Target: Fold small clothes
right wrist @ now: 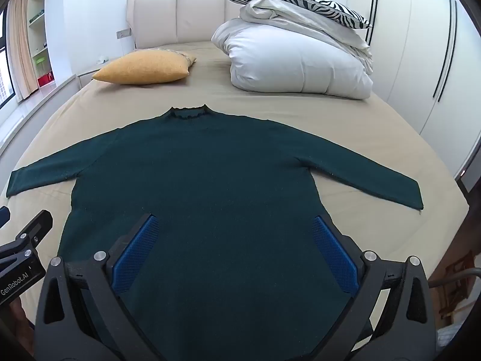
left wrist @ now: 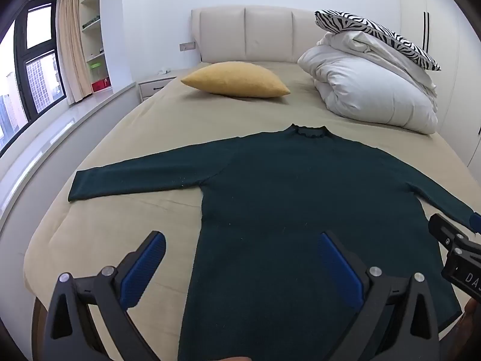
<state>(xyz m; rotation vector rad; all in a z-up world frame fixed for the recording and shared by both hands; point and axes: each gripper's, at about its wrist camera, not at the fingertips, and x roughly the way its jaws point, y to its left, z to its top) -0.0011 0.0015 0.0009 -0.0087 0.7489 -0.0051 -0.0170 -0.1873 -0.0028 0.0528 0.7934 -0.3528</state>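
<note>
A dark green long-sleeved sweater [left wrist: 285,186] lies flat on the beige bed [left wrist: 126,138], collar away from me, both sleeves spread out. It also shows in the right wrist view [right wrist: 210,174]. My left gripper [left wrist: 242,240] is open and empty above the sweater's lower left side. My right gripper [right wrist: 234,225] is open and empty above the sweater's lower middle. The right gripper's body shows at the right edge of the left wrist view [left wrist: 454,246]. The left gripper's body shows at the left edge of the right wrist view [right wrist: 24,246].
A yellow cushion [left wrist: 237,79] lies near the headboard. A folded white duvet [left wrist: 369,90] with a zebra-print pillow [left wrist: 375,34] on top sits at the bed's far right. A window sill [left wrist: 54,132] runs along the left. A wardrobe [right wrist: 421,60] stands on the right.
</note>
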